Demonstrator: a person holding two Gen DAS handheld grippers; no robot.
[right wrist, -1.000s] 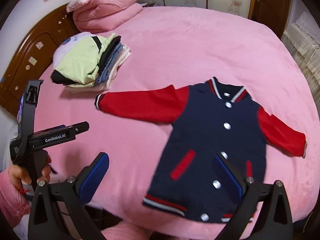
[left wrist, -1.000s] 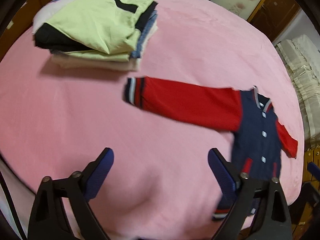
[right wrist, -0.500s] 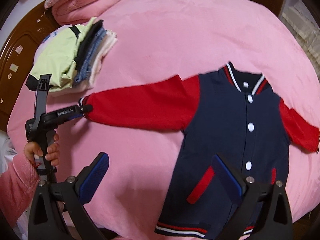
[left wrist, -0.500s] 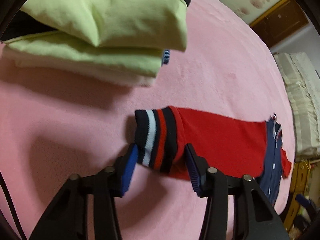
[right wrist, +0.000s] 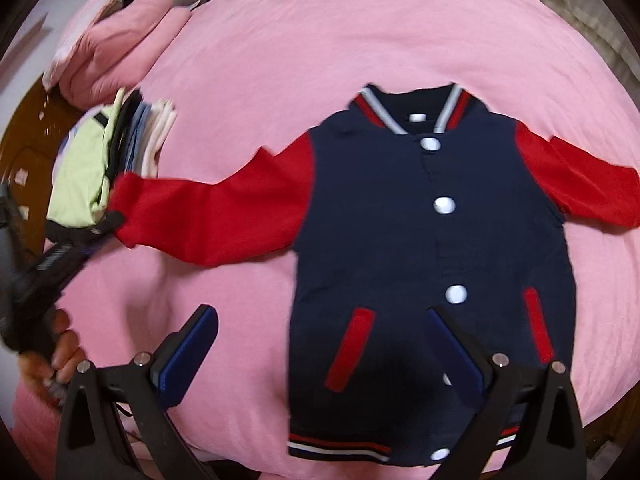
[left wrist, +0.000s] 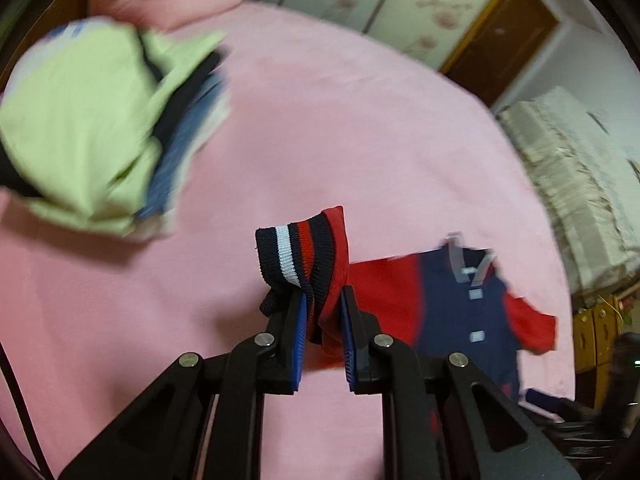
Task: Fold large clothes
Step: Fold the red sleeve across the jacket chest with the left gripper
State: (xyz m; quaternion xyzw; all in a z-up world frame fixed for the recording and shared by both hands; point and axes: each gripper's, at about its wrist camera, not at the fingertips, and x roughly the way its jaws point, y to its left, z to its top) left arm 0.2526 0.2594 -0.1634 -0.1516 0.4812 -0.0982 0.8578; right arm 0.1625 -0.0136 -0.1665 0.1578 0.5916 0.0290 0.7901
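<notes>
Left wrist view: left gripper (left wrist: 323, 312) angled downward, just clamped onto striped cuff (left wrist: 294, 254); right gripper (right wrist: 324, 344) wide, empty.

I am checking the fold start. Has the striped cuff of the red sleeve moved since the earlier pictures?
Yes. The striped cuff lay flat on the pink bedspread; now it is raised off it, pinched in the left gripper, whose jaws have just been closing.

I see a big pink bed (right wrist: 360, 40) — soft and wide. A pink rolled blanket (right wrist: 120, 40) sits by the brown headboard (right wrist: 24, 140).
</notes>
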